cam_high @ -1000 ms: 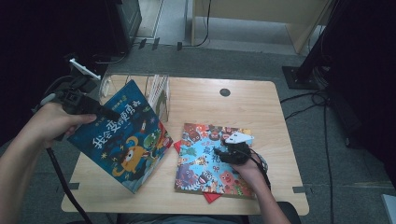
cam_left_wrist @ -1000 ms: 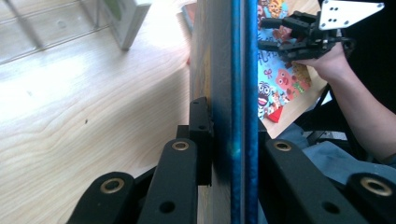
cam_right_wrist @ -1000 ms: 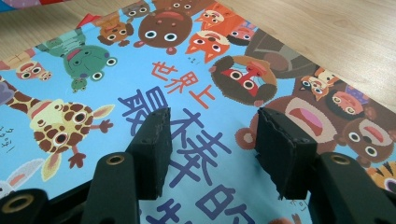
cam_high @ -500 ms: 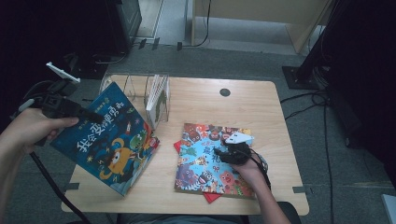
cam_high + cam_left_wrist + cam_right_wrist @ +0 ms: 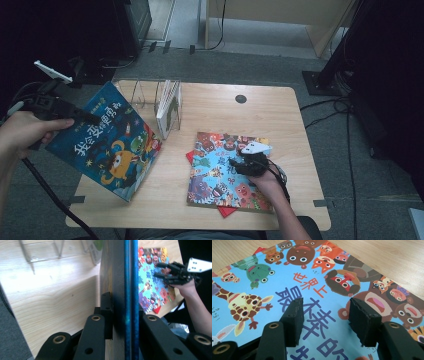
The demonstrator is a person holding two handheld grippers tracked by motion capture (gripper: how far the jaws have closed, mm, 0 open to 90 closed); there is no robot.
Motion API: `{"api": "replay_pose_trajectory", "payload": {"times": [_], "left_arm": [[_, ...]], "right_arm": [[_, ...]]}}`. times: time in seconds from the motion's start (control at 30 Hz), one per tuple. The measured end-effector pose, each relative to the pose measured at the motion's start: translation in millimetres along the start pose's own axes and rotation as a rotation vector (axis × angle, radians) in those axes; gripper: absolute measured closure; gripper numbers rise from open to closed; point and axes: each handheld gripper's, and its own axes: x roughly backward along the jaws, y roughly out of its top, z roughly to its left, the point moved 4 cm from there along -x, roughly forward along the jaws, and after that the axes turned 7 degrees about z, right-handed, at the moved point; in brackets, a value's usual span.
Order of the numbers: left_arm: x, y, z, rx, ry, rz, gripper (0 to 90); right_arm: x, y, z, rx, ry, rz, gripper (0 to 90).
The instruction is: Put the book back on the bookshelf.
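Here the left gripper (image 5: 82, 116) clamps the blue book (image 5: 107, 142) by its edge, lifted clear (likely bound for the rack (image 5: 167, 102) beyond). Right gripper (image 5: 239, 162), jaws apart, pins the animal book (image 5: 220, 175) beneath it.

Both grippers are black. The left gripper (image 5: 122, 315) has flat link arms with brass-coloured pivot bushings and small bolt holes. A black cable trails from it, and a white plate is mounted above it. The right gripper (image 5: 324, 312) has ribbed black pads (image 5: 295, 315), the same brass-coloured bushings, a white three-cornered plate with dark dots, and a black cable. Forearms are bare, without sleeves.
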Motion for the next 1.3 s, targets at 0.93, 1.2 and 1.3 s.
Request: {"api": "replay_pose_trajectory", "payload": {"times": [0.93,1.2,1.3], "left_arm": [[42.1,-1.0,40.4,0.153,0.064,-0.088,80.5],[53.0,10.5,48.4,0.196,0.056,-0.116,80.6],[53.5,13.4,49.3,0.204,0.056,-0.123,81.0]], "right_arm": [[-0.2,0.3,-0.7,0.002,0.007,0.0,46.2],[-0.5,0.6,-0.7,0.004,0.012,0.0,46.5],[-0.4,0.5,-0.6,0.005,0.009,0.0,46.5]]}}
